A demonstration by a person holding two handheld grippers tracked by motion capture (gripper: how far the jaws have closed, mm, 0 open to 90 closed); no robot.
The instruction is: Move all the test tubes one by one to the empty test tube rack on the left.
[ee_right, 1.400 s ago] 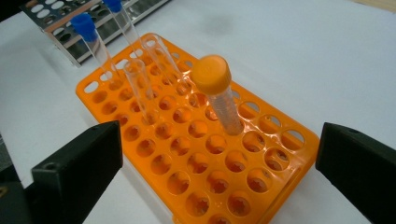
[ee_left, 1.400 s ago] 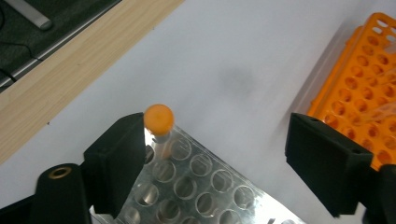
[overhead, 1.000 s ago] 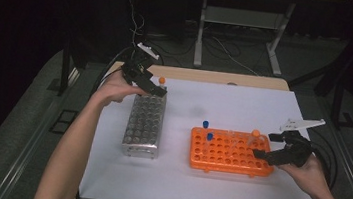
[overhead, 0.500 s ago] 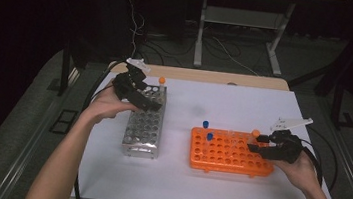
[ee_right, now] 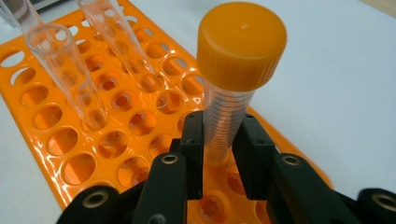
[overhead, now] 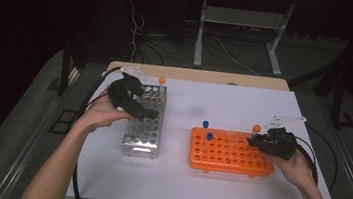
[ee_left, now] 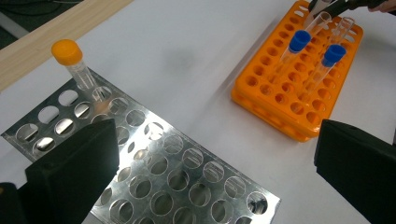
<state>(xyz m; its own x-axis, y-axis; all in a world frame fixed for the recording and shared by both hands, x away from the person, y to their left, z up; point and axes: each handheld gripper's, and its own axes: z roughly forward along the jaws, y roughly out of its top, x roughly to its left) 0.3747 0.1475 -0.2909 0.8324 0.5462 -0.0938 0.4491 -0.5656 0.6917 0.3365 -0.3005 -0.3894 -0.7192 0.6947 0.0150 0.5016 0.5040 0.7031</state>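
An orange rack [overhead: 230, 158] [ee_left: 280, 93] [ee_right: 70, 140] lies right of centre on the white table. At its right end stands an orange-capped tube [overhead: 256, 129] [ee_right: 233, 70]. My right gripper [overhead: 259, 141] [ee_right: 222, 140] has just been closing and is now shut on this tube below the cap. Two blue-capped tubes [overhead: 205, 125] [ee_left: 299, 42] and clear uncapped tubes [ee_right: 60, 60] also stand in the rack. My left gripper [overhead: 150, 112] [ee_left: 215, 154] hovers open over a metal rack [overhead: 143, 128] [ee_left: 177, 172], with nothing between its jaws. Another orange-capped tube [overhead: 162, 81] [ee_left: 77, 65] stands at the metal rack's far corner.
A wooden strip [overhead: 197, 75] runs along the table's far edge. Cables [overhead: 89, 99] trail off the left side and the right edge. White table surface [overhead: 170, 179] spreads between the racks and in front of them. A metal desk frame [overhead: 243, 21] stands on the floor behind.
The right gripper's jaws closed onto the orange-capped tube in the orange rack. The left gripper moved from the metal rack's far end toward me, over its holes.
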